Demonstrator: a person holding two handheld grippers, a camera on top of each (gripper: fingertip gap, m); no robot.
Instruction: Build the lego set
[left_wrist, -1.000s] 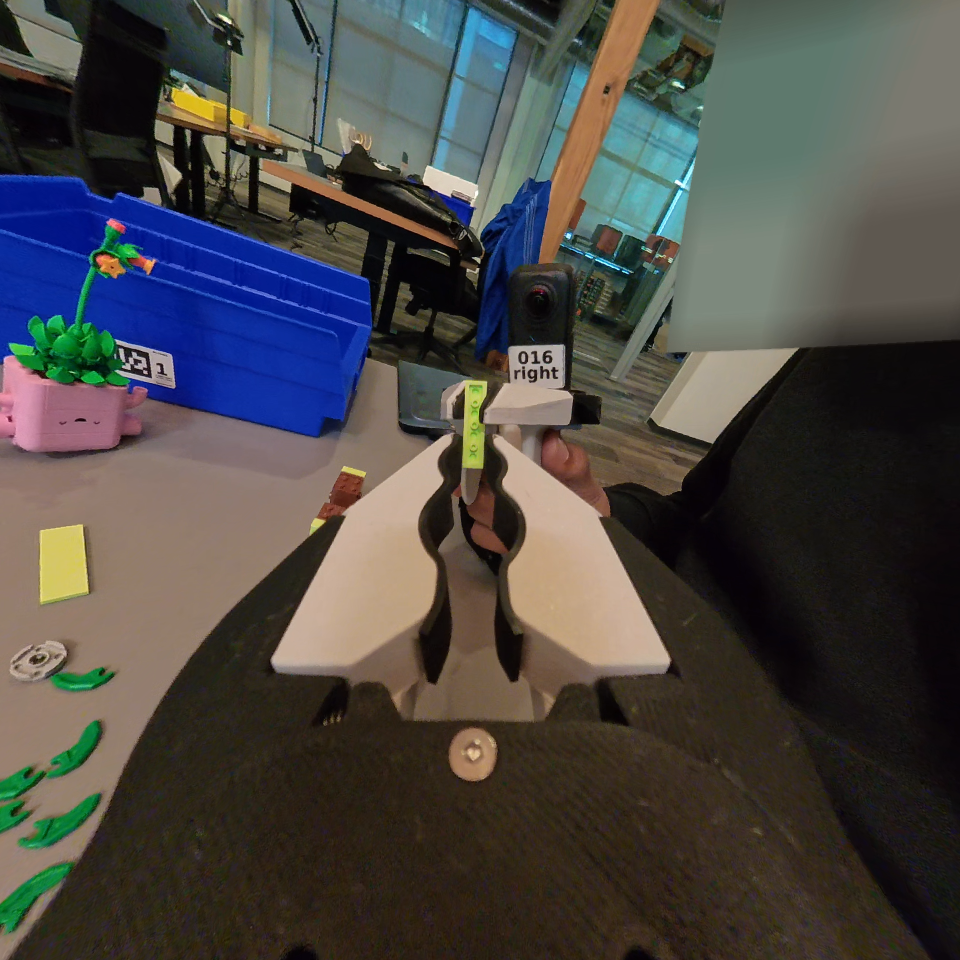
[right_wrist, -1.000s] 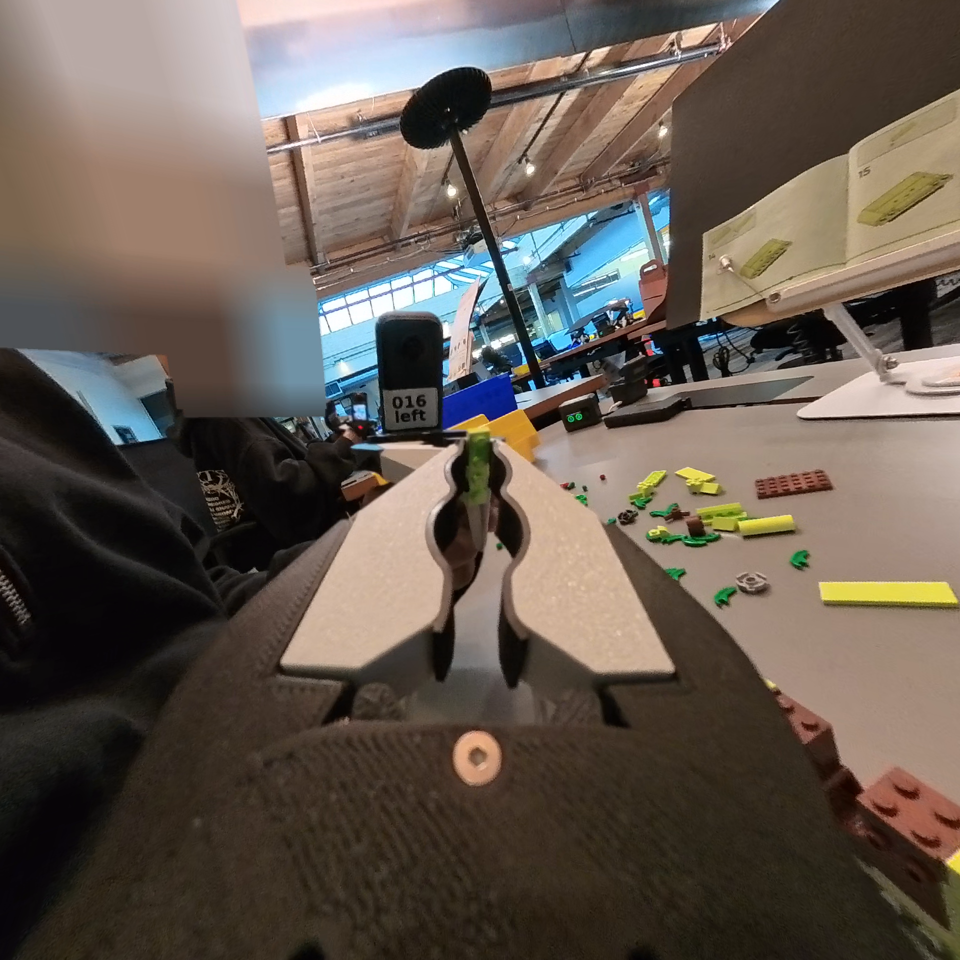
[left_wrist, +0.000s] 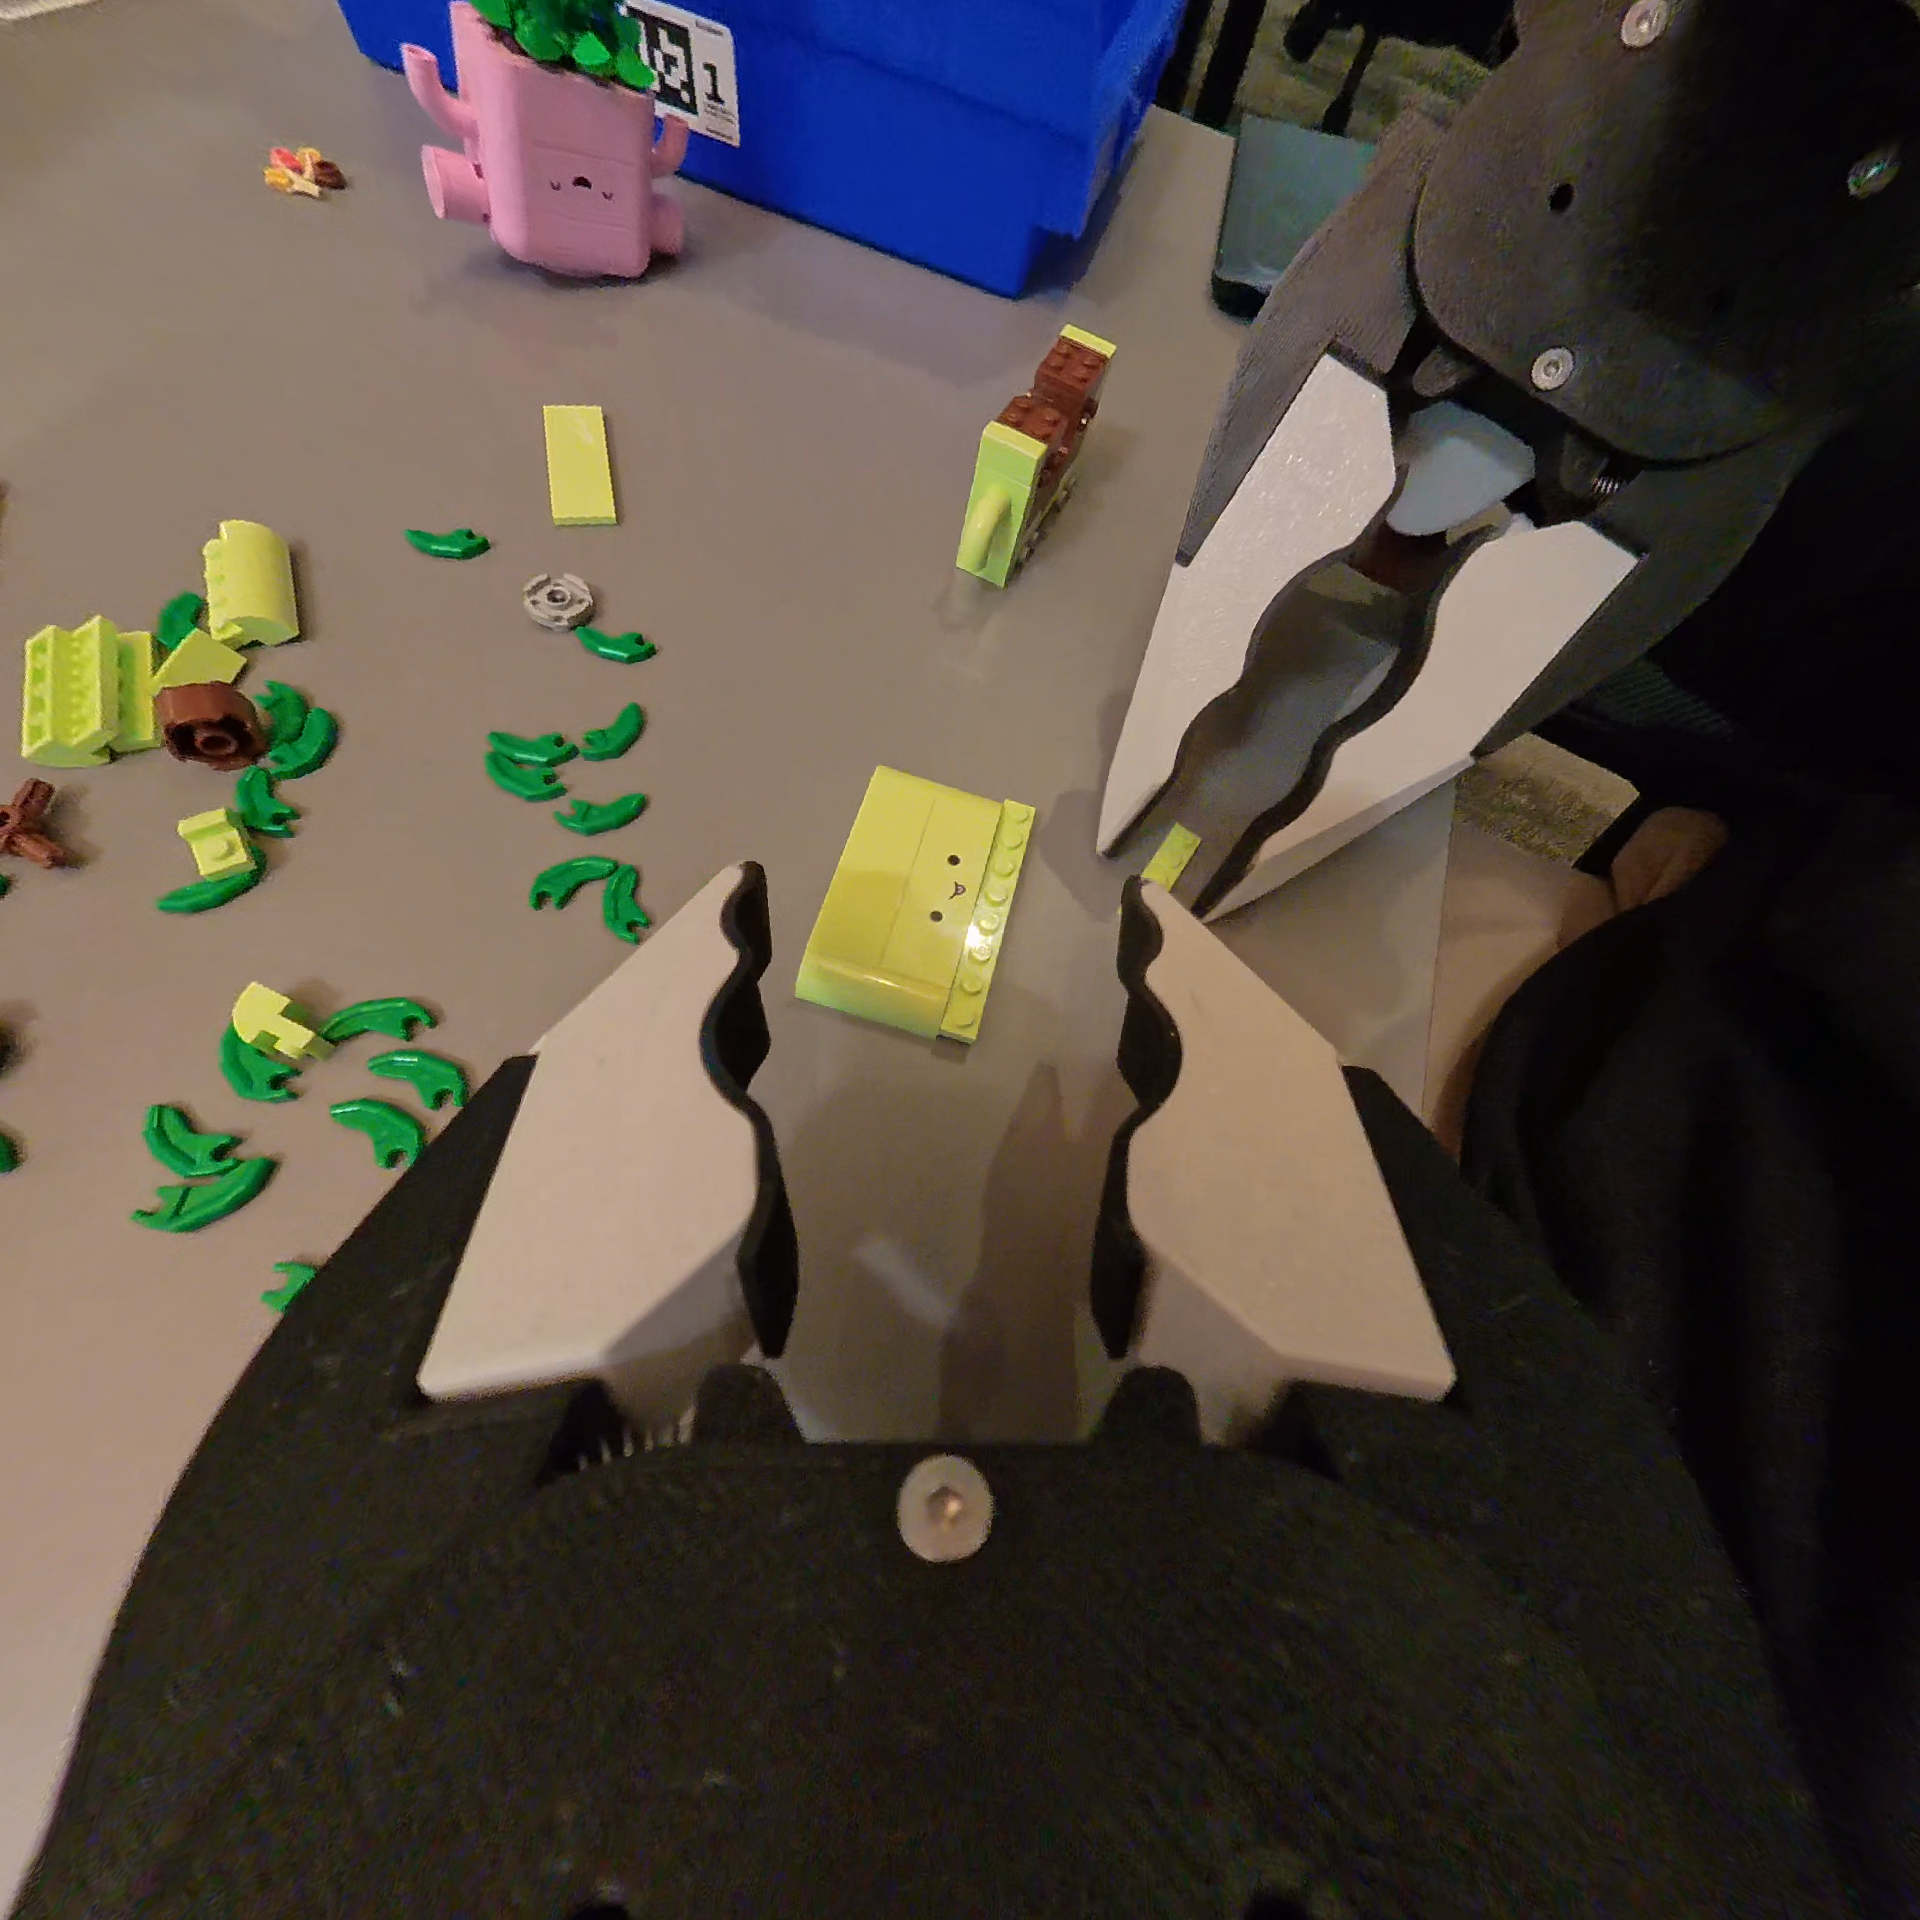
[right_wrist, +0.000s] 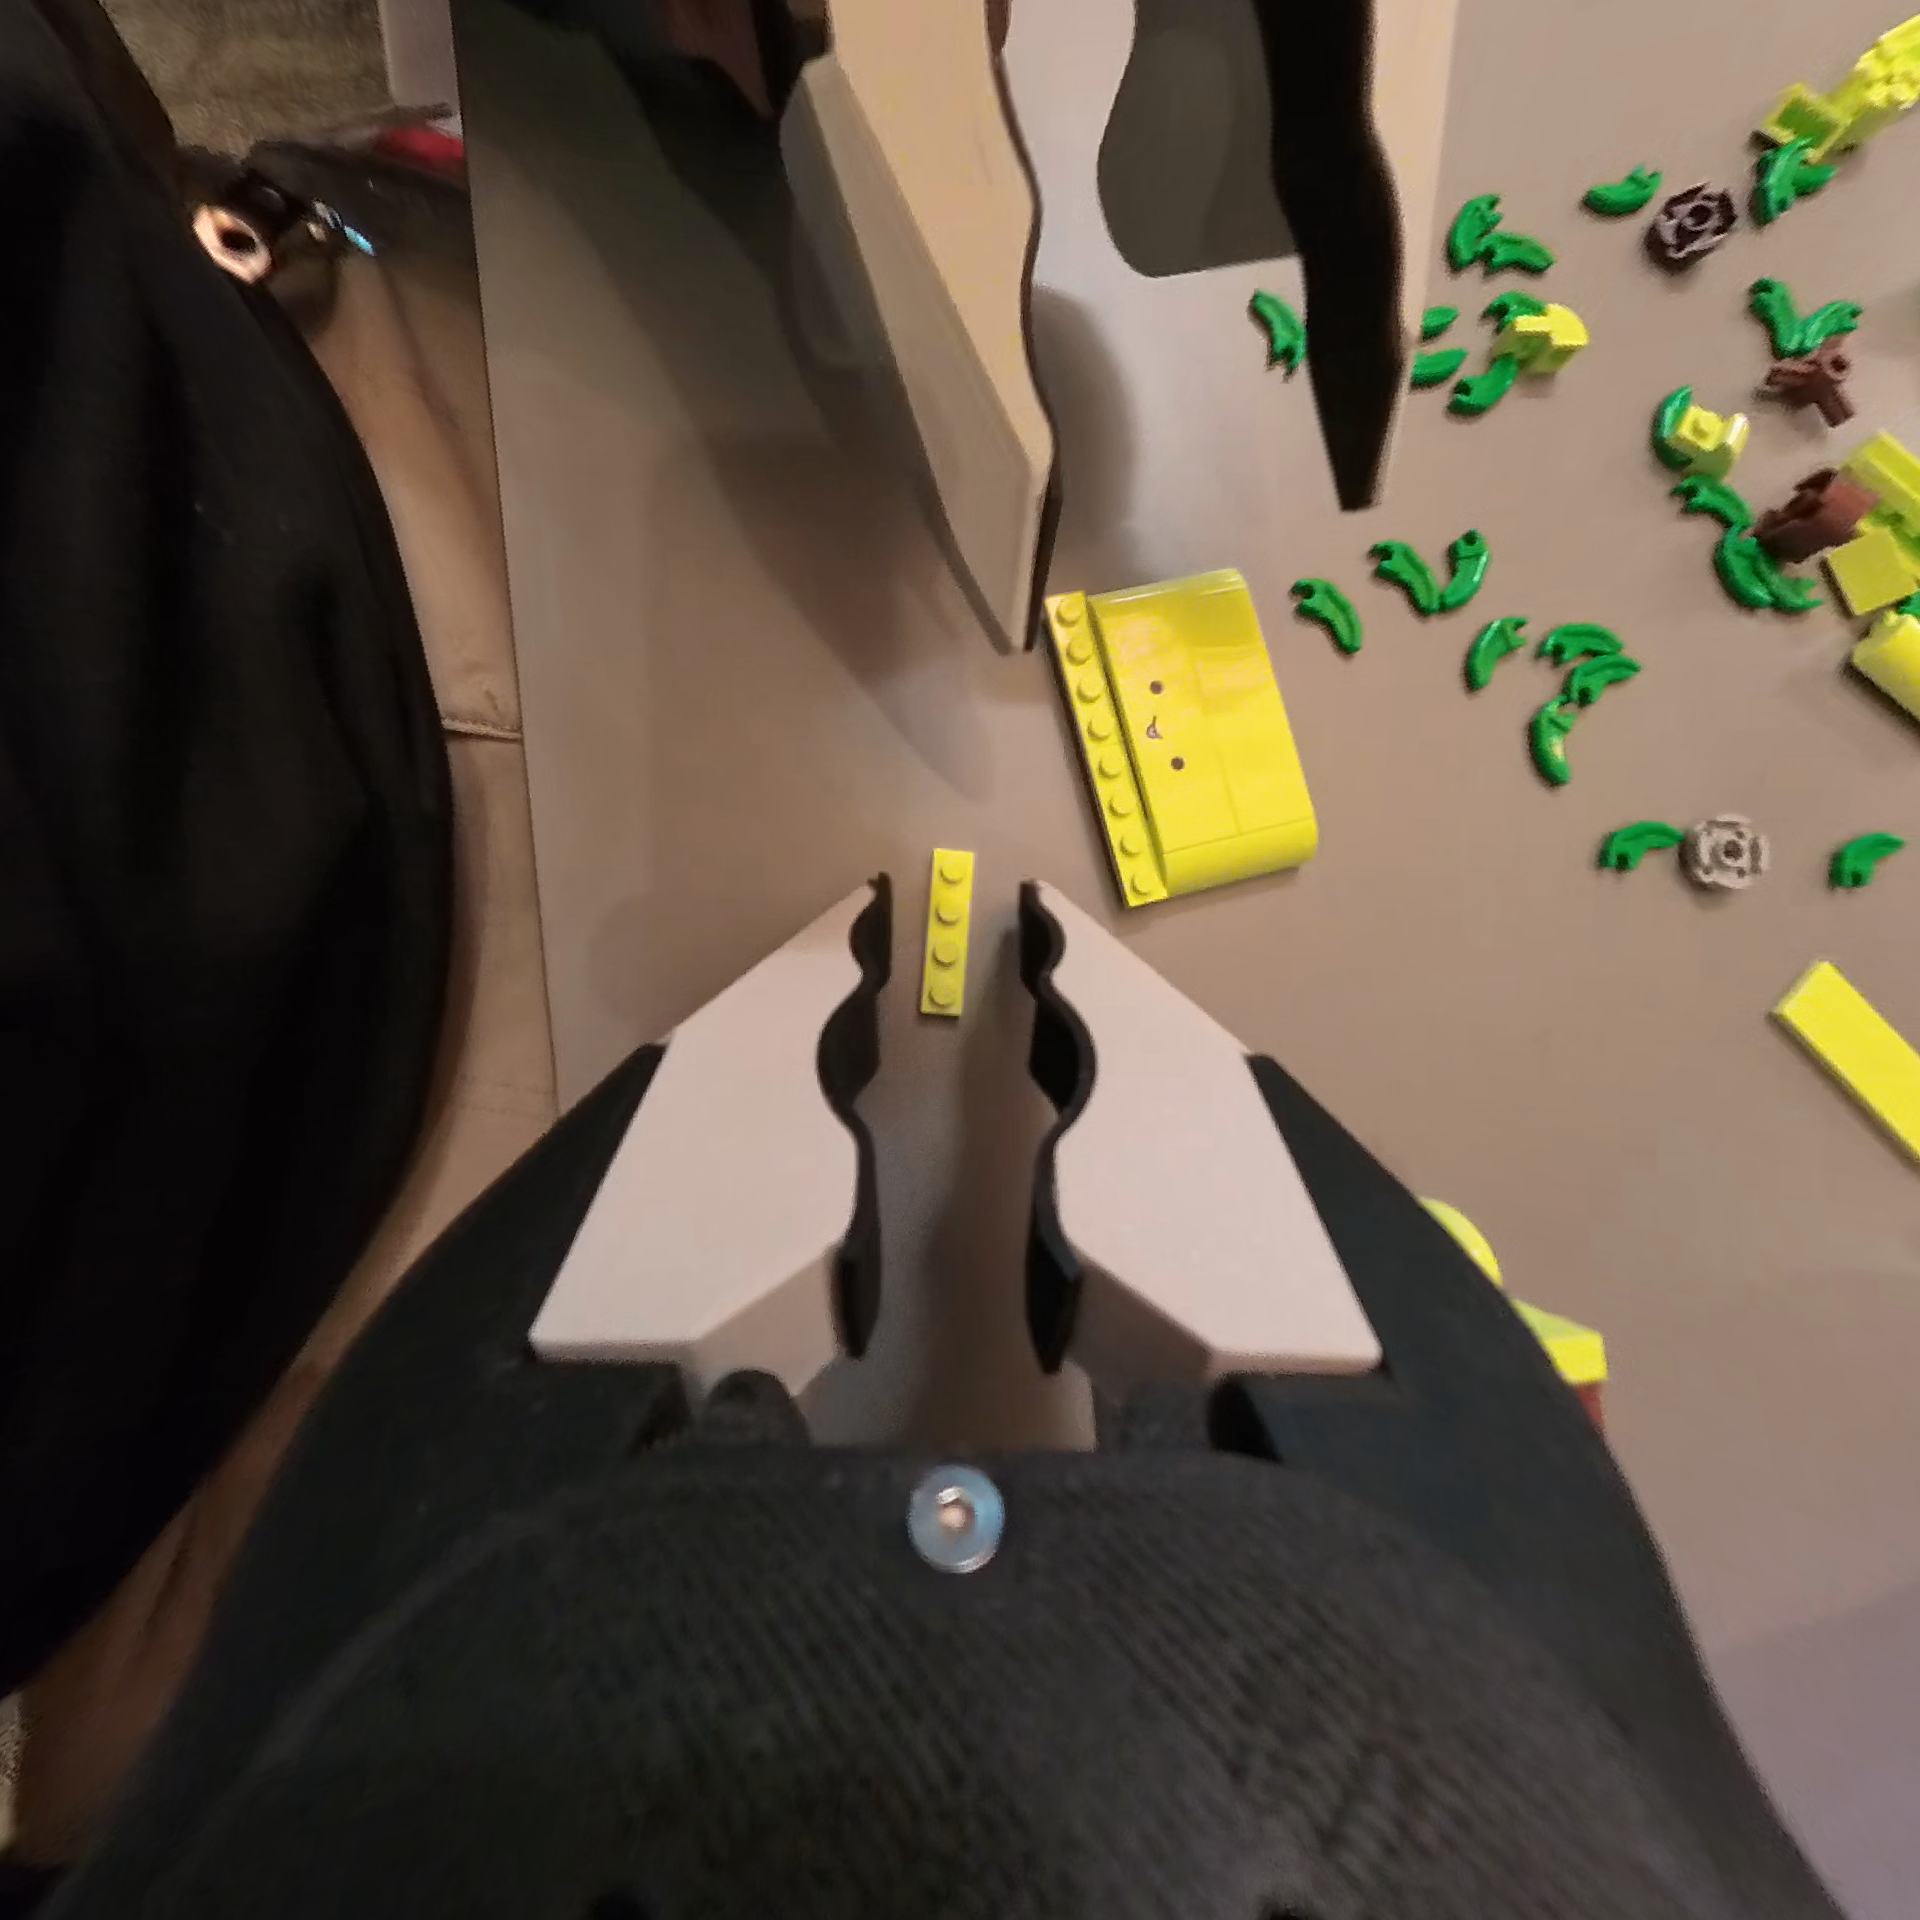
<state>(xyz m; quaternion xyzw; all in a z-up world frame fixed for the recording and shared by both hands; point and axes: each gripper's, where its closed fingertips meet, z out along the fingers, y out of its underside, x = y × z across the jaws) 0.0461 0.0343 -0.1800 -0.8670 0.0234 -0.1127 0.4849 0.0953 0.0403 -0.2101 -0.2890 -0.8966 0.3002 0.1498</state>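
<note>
While both tools stand empty, the step in hand appears to be fitting the narrow lime-green four-stud plastic plate (right_wrist: 948, 929) onto the lime-green panel assembly with a small printed face and a stud row along one edge (left_wrist: 914, 902). Left gripper (left_wrist: 943, 894) hovers wide open just short of that panel, which lies flat on the grey bench (left_wrist: 790, 436). Right gripper (right_wrist: 954, 896), jaws parted, straddles the small plate without touching. Next move, in my judgement: close squarely on the plate's long edges.
</note>
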